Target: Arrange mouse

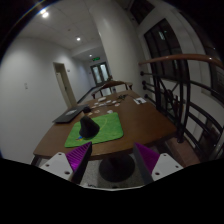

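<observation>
A dark mouse point(89, 128) sits on a green mat point(98, 129) on the near part of a long wooden table point(140, 118). My gripper point(112, 157) is held in front of the table's near edge, well short of the mouse. Its purple pads point(78, 154) stand wide apart with nothing between them.
A dark laptop point(66, 116) lies left of the mat. Papers and small items point(128, 101) lie farther along the table. A round dark stool seat point(115, 168) shows below between the fingers. A curved stair railing point(180, 80) stands at right, white walls and a door at left.
</observation>
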`<move>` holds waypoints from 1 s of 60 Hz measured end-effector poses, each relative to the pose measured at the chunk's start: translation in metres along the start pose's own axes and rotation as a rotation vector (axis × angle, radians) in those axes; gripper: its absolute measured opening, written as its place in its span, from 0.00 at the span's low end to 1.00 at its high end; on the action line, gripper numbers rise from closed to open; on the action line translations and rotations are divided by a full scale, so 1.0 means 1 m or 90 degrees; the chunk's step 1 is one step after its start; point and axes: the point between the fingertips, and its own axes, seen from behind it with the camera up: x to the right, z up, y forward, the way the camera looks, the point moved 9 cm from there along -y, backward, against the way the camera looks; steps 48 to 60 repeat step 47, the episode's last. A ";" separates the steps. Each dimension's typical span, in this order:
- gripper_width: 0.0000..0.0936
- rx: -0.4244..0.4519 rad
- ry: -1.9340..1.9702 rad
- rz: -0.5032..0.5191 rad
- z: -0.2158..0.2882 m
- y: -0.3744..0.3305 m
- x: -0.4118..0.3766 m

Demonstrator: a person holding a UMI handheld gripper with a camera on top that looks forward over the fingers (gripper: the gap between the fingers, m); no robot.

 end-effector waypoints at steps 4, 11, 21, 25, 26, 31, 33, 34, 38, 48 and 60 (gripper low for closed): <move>0.91 0.001 0.007 -0.003 -0.001 0.001 0.005; 0.90 0.006 -0.029 -0.026 -0.003 0.005 0.004; 0.90 0.018 -0.090 -0.035 -0.001 0.004 -0.028; 0.90 0.018 -0.105 -0.026 0.000 0.006 -0.040; 0.90 0.019 -0.110 -0.026 0.000 0.005 -0.045; 0.91 0.025 -0.133 -0.030 0.002 0.001 -0.055; 0.90 0.027 -0.140 -0.032 0.004 0.000 -0.055; 0.91 0.027 -0.141 -0.033 0.003 0.000 -0.057; 0.91 0.019 -0.144 -0.034 0.001 0.000 -0.060; 0.90 0.018 -0.145 -0.047 -0.001 0.007 -0.059; 0.90 0.018 -0.145 -0.047 -0.001 0.007 -0.059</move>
